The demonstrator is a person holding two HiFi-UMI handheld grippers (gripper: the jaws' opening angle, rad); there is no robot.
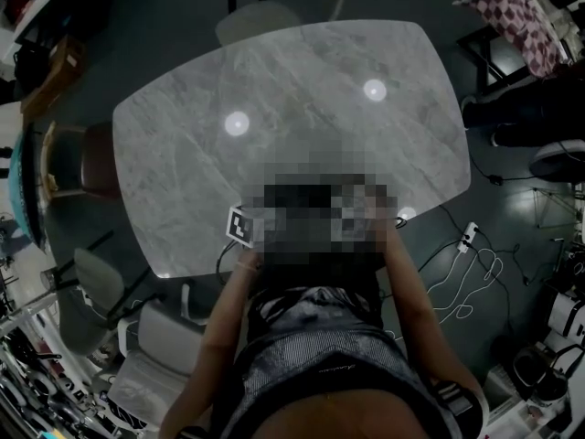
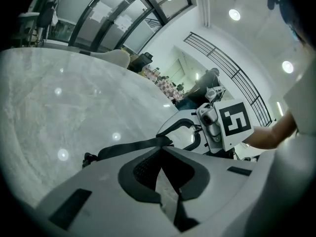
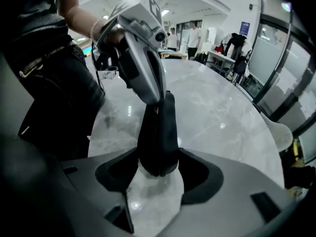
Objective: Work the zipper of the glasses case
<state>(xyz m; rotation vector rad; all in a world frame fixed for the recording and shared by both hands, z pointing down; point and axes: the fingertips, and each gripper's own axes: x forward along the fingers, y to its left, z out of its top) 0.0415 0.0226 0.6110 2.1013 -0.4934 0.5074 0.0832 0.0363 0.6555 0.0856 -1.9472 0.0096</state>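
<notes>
Glasses case (image 3: 158, 132) stands upright over the marble table (image 3: 222, 117), near its edge by the person; left gripper (image 3: 157, 101) pinches its top; right gripper (image 3: 158, 154), jaws wide, clamps its lower end; open tabletop stretches beyond.

Glasses case (image 3: 157, 132) between the fingers (image 3: 117, 174) of the right gripper (image 3: 157, 162), above the table (image 3: 222, 107), left gripper (image 3: 157, 101) at its far end.

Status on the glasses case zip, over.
Left claw shut, pinching glasses case top end. Right claw clamped across its lower end. Zipper pull not discernible; nothing blocking.
</notes>
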